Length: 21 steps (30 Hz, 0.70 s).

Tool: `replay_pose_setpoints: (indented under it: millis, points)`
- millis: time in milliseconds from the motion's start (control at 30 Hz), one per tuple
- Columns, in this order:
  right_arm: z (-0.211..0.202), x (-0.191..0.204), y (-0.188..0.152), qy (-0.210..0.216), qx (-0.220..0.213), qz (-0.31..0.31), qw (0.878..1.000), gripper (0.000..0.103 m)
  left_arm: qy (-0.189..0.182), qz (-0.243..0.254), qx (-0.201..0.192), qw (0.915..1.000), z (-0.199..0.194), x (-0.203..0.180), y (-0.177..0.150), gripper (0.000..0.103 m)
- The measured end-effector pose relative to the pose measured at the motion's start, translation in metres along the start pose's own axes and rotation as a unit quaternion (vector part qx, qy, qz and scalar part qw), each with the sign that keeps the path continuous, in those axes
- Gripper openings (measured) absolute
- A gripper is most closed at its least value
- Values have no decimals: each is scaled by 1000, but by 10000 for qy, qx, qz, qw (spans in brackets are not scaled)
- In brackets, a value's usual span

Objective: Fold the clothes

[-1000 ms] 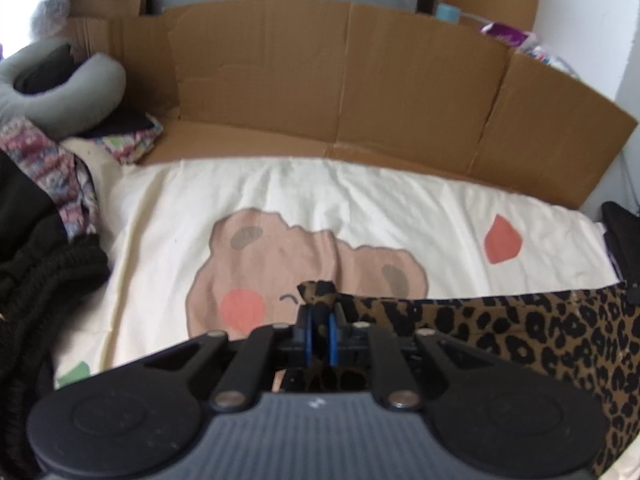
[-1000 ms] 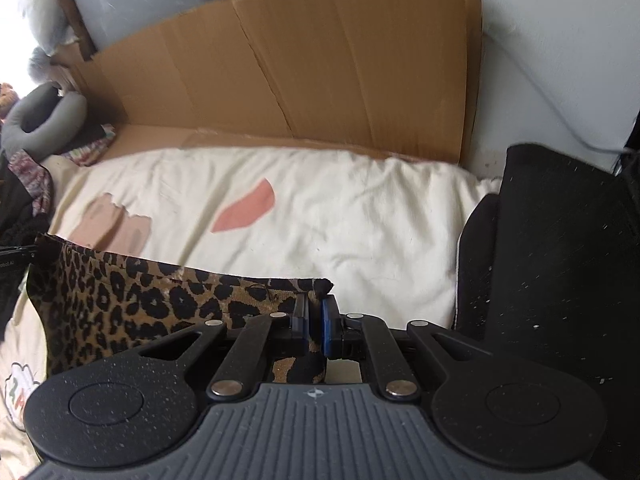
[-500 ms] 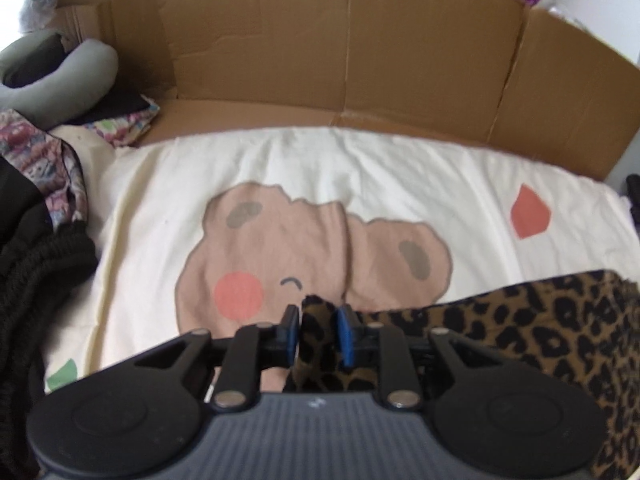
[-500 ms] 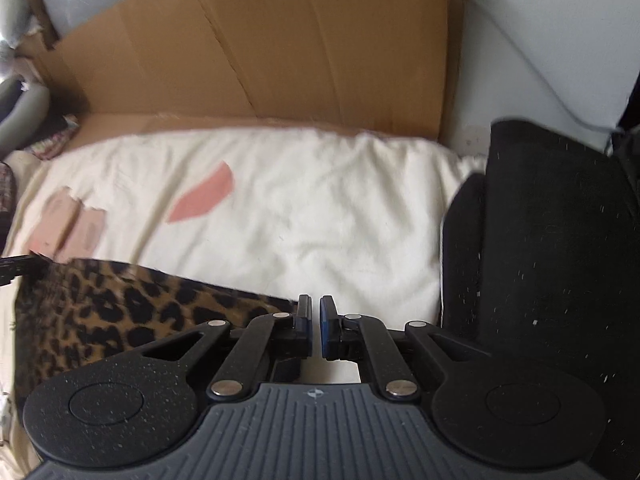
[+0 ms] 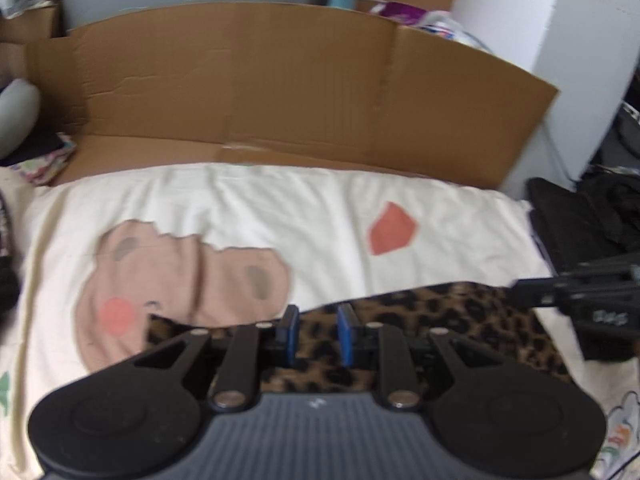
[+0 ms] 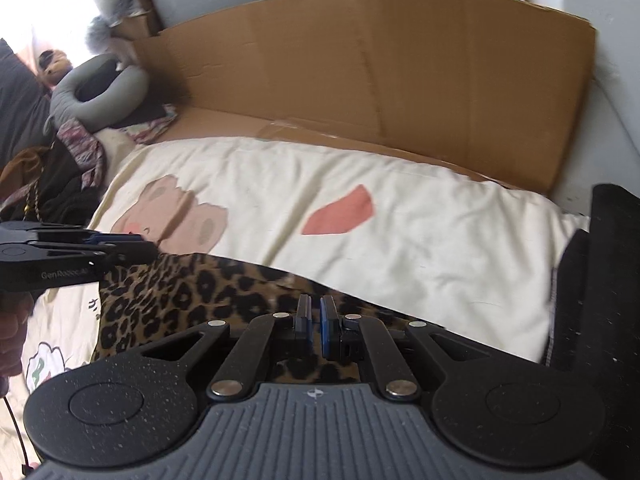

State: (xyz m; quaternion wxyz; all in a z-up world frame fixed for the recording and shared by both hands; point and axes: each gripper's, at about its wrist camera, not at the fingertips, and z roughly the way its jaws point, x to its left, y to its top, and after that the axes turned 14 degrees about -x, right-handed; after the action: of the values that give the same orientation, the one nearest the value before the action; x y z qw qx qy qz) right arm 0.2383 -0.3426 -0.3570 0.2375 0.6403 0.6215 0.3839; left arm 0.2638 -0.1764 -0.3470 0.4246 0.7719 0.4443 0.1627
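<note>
A leopard-print garment (image 5: 440, 320) (image 6: 180, 300) lies spread across the near part of a cream bed cover (image 5: 280, 208) with a bear print. My left gripper (image 5: 318, 316) hovers over the garment's far edge. Its blue pads stand apart, and the cloth lies below them, not pinched. In the right wrist view the left gripper (image 6: 150, 246) points at the garment's far left corner. My right gripper (image 6: 316, 304) has its pads nearly together at the garment's far edge, apparently still nipping the thin cloth. The left wrist view shows the right gripper (image 5: 516, 294) with its tip on the garment's far right corner.
A cardboard sheet (image 5: 280, 80) stands as a wall behind the bed cover. Black fabric (image 6: 600, 280) lies at the right edge. A grey neck pillow (image 6: 100, 92) and a pile of clothes (image 6: 60, 176) sit at the left. A hand (image 6: 12, 328) shows at the left edge.
The left jaws have opened and let go of the garment's corner. Both grippers have drawn back toward me, and each now shows in the other's view. The garment lies flatter.
</note>
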Motion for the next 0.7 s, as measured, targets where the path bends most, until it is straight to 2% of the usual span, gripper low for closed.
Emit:
replay_pose_setpoints:
  millis: [200, 400, 467, 533, 700]
  points:
    - [9, 16, -8, 182, 36, -254, 9995, 4, -238, 144, -7, 9996, 4, -27, -10, 22]
    - [24, 17, -21, 98, 106, -370, 9992, 4, -404, 208, 81, 9989, 17, -37, -21, 22]
    - [28, 14, -25, 64, 130, -332, 9993, 5, -395, 202, 117, 9989, 23, -37, -25, 22]
    - [32, 12, -29, 45, 149, -270, 9995, 10, -369, 189, 125, 9991, 27, -35, -29, 22]
    - [42, 6, -37, 102, 191, -179, 9996, 10, -331, 80, 138, 9993, 40, -29, -37, 23]
